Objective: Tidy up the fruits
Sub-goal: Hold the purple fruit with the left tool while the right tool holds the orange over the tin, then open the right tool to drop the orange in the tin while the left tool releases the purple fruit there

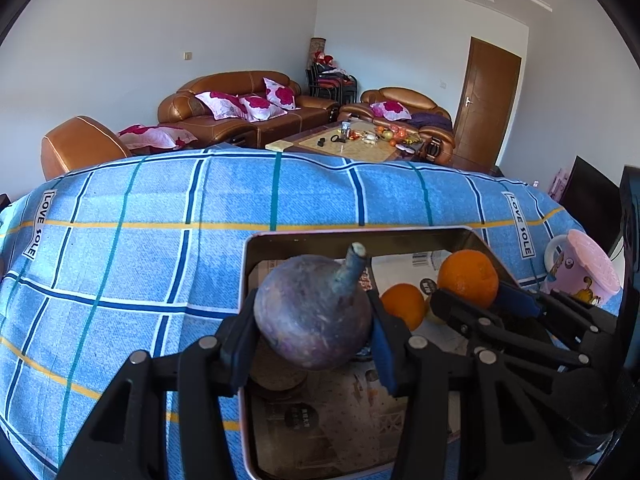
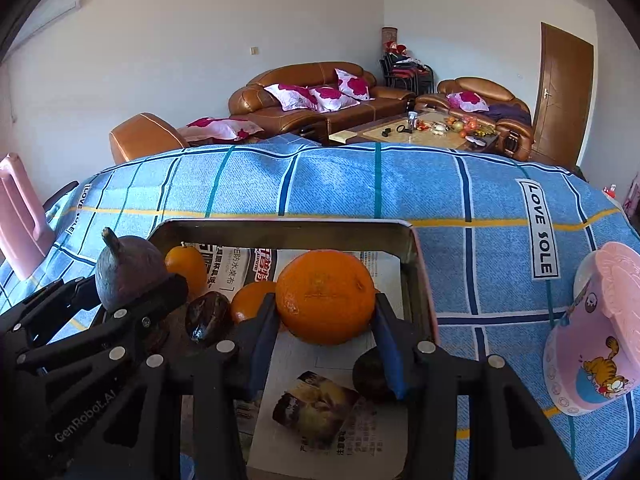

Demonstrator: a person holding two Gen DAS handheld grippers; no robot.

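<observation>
My left gripper [image 1: 312, 332] is shut on a purple round fruit with a stem [image 1: 314, 314] and holds it over the metal tray [image 1: 360, 234]. It also shows in the right wrist view [image 2: 126, 276], at the left. My right gripper [image 2: 326, 320] is shut on a large orange [image 2: 326, 296] above the tray [image 2: 280, 226]; it also shows in the left wrist view [image 1: 468, 278]. Inside the tray lie two smaller oranges [image 2: 186, 266] [image 2: 250, 300], a dark brown fruit [image 2: 208, 316] and another dark fruit [image 2: 370, 372], on printed paper.
The tray sits on a blue checked cloth [image 2: 480, 200]. A pink cartoon mug [image 2: 596, 336] stands right of the tray; it also shows in the left wrist view [image 1: 580, 266]. A pink object [image 2: 20, 216] is at the far left. Sofas and a coffee table are beyond.
</observation>
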